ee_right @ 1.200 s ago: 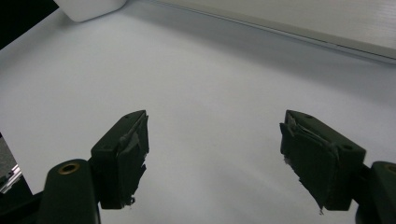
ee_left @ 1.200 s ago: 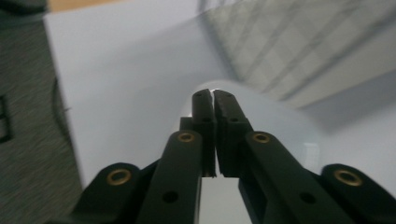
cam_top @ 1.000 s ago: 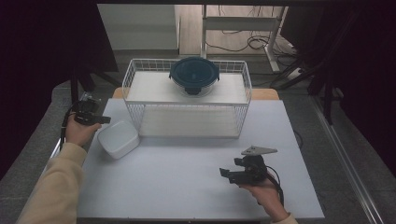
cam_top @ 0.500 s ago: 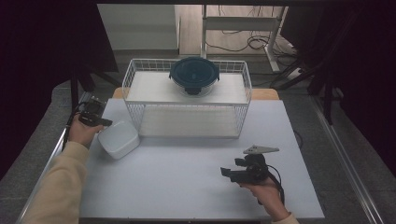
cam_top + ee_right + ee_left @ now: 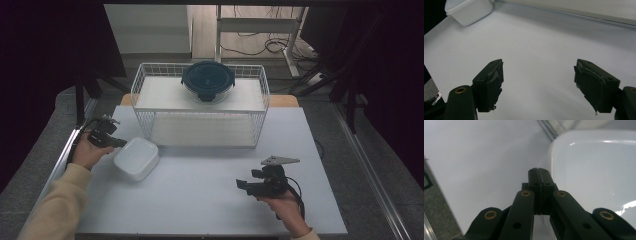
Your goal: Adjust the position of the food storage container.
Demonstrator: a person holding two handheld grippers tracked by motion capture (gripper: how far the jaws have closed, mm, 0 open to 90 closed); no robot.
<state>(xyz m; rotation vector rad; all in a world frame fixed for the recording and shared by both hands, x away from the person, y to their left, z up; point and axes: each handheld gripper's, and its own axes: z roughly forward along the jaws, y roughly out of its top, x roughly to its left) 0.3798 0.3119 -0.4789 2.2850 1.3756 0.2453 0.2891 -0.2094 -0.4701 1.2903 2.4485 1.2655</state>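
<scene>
Two grippers on the table, one white container, one wire basket, one dark round lidded bowl — that's the full count. The left gripper (image 5: pixel 118 143) sits at the table's left edge, jaws pressed flat together with nothing between them, tips right up against the white container (image 5: pixel 136 158). In the left gripper view, those closed jaws (image 5: pixel 540 173) point at the container's rounded corner (image 5: pixel 594 170), just beside it; whether they actually touch it is hard to tell. The container is a rounded square with a smooth white top; its inside is hidden.

Over on the right, the right gripper (image 5: pixel 242 184) rests low near the front of the table (image 5: pixel 210 200), jaws spread wide and holding nothing. In its own view the two pads (image 5: pixel 491 82) stand well apart over bare white surface, with the white container (image 5: pixel 469 10) far off in the upper corner.

Behind them stands the wire basket (image 5: pixel 145 92) — a white shelf board across its top, a lower level beneath. The dark round bowl (image 5: pixel 208 80) sits on that shelf, lid on, contents not visible.
</scene>
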